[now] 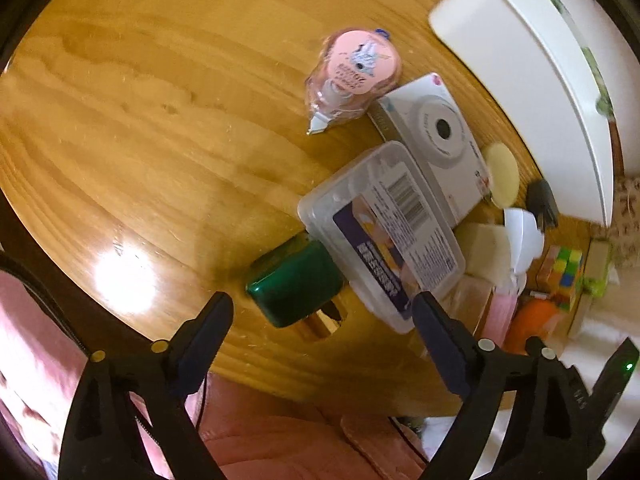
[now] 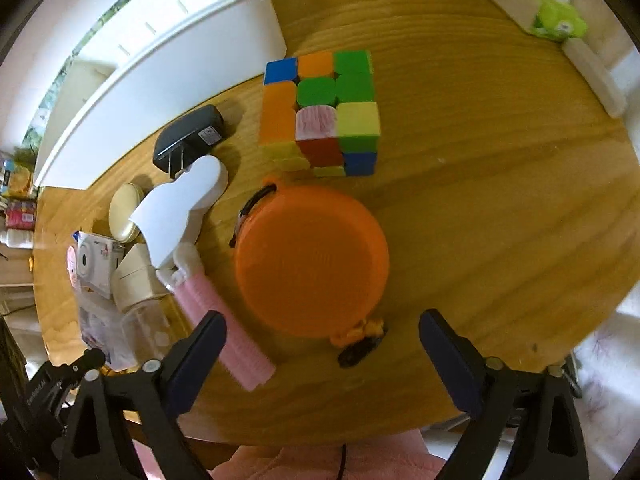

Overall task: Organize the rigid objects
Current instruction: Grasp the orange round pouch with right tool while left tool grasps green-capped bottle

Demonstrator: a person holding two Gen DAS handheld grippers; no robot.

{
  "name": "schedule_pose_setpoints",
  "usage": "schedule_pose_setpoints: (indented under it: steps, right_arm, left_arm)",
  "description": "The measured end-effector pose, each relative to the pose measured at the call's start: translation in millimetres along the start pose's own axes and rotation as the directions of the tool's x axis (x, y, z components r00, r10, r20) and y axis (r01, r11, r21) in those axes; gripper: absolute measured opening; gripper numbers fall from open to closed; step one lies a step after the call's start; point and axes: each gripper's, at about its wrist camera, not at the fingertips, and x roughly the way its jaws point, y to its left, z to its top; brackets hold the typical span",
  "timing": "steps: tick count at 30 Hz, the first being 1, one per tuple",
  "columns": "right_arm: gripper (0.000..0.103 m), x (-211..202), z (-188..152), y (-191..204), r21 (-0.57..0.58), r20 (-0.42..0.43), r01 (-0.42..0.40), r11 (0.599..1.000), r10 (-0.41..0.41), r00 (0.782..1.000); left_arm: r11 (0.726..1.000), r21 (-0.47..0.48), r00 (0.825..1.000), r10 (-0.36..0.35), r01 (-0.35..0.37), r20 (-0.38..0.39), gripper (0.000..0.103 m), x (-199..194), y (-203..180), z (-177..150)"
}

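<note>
The left claw (image 1: 322,312) points steeply down at the wooden table (image 1: 160,120), its jaws spread wide and gripping nothing. Between the fingertips, lower on the table, lies a dark green case (image 1: 294,284) with a gold-coloured piece showing at its near edge. A clear plastic box (image 1: 380,232) with a barcode label rests tilted across the green case's far end, and its near corner sits just beside the claw's right finger. Beyond the box lies a white instant-camera carton (image 1: 436,140), touching it. A pink packet (image 1: 352,76) with a cartoon label lies just beside the carton's far corner. A round cream compact (image 1: 502,174) lies at the carton's right end, and a long white bin (image 1: 520,80) stands along the table's far edge.

The right claw (image 2: 322,334) points straight down, its jaws likewise spread and empty. Below and between its fingertips sits a round orange container (image 2: 312,260) with a dark strap at its far-left rim and a small orange clasp at its near edge. Just beyond it stands a colour puzzle cube (image 2: 320,112), scrambled. Left of the orange container lies a pink ribbed roller (image 2: 224,332), its near end close to the claw's left finger, and a white handheld device (image 2: 180,208) overlaps its far end. A black plug adapter (image 2: 190,136) lies behind that device, near the white bin. A green tissue pack (image 2: 556,20) sits at the table's far right edge.

Pink fabric shows below the table edge in both views.
</note>
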Motion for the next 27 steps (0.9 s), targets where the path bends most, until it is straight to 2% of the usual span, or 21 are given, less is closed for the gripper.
schedule_pose_setpoints:
  steps: [5, 9, 13, 18, 20, 24, 27]
  right_arm:
    - [0.087, 12.0, 12.8, 1.6, -0.037, -0.045, 0.000, 0.999, -0.002, 0.999]
    - [0.081, 18.3, 22.1, 5.0, -0.067, -0.076, -0.013, 0.998, 0.007, 0.997]
    - [0.081, 20.7, 26.8, 8.1, -0.103, -0.094, -0.001, 0.995, -0.008, 0.996]
    - [0.081, 20.9, 27.5, 6.7, -0.110, -0.106, -0.003, 0.994, -0.009, 0.994]
    - [0.081, 23.7, 41.7, 10.3, -0.108, -0.108, 0.000, 0.994, -0.012, 0.994]
    - [0.081, 27.4, 36.5, 12.7, -0.095, -0.104, 0.001, 0.995, -0.011, 0.995]
    - [0.081, 22.5, 31.1, 8.4, -0.080, -0.108, 0.001, 0.997, -0.009, 0.994]
  left_arm:
    - [0.995, -0.078, 0.998, -0.056, 0.055, -0.008, 0.085, 2.2, 13.5, 9.9]
    - [0.992, -0.104, 0.998, -0.066, 0.067, 0.011, 0.082, 1.1, 15.3, 12.1]
    - [0.985, -0.143, 0.996, -0.093, 0.094, 0.015, 0.080, -2.7, 26.0, 16.0]
    - [0.974, -0.183, 0.991, -0.132, 0.133, 0.017, 0.067, -9.2, 43.4, 19.2]
    - [0.968, -0.199, 0.988, -0.150, 0.152, 0.024, 0.062, -8.2, 50.3, 14.3]
    - [0.948, -0.245, 0.979, -0.200, 0.203, 0.036, 0.051, -9.4, 71.5, 8.5]
    - [0.937, -0.258, 0.972, -0.231, 0.235, 0.046, 0.049, -14.0, 87.3, 5.0]
